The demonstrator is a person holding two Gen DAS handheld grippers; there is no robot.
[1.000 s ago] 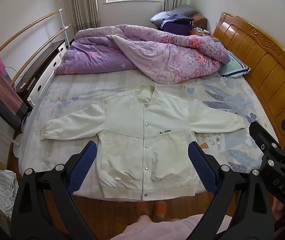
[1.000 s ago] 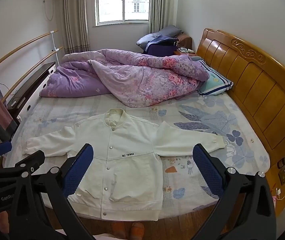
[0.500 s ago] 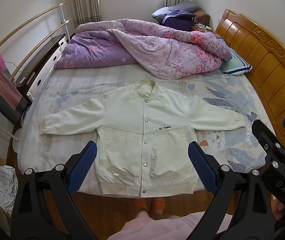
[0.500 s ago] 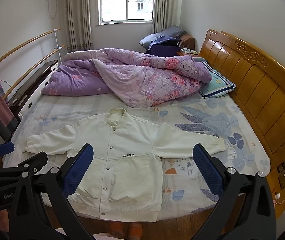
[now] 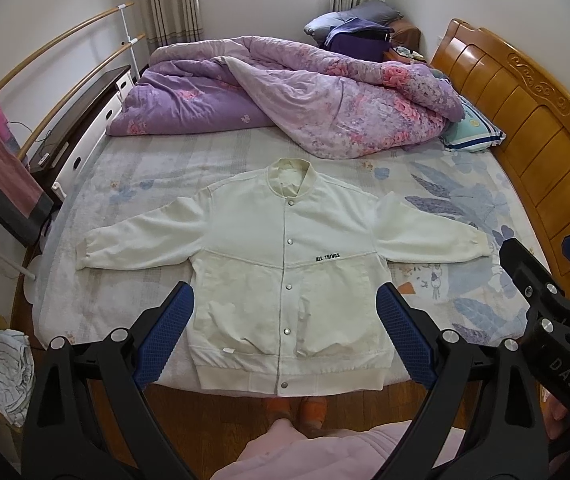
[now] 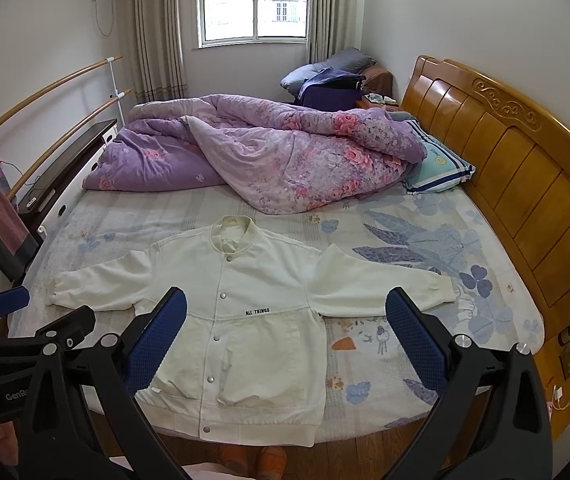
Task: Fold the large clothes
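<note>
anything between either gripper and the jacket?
Nothing visible. The white jacket lies flat and uncovered on the bed; the left gripper and right gripper hang open before it. The purple quilt sits farther back, apart.

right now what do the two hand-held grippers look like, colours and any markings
Both match: black plastic frames with silver bolts, two long fingers faced with dark blue textured pads. The left hand-held gripper has one pad to each side of its view; its body reads "GenRo" in the right wrist view. The right hand-held gripper shows white "DAS" lettering in the left wrist view. No cables show.
</note>
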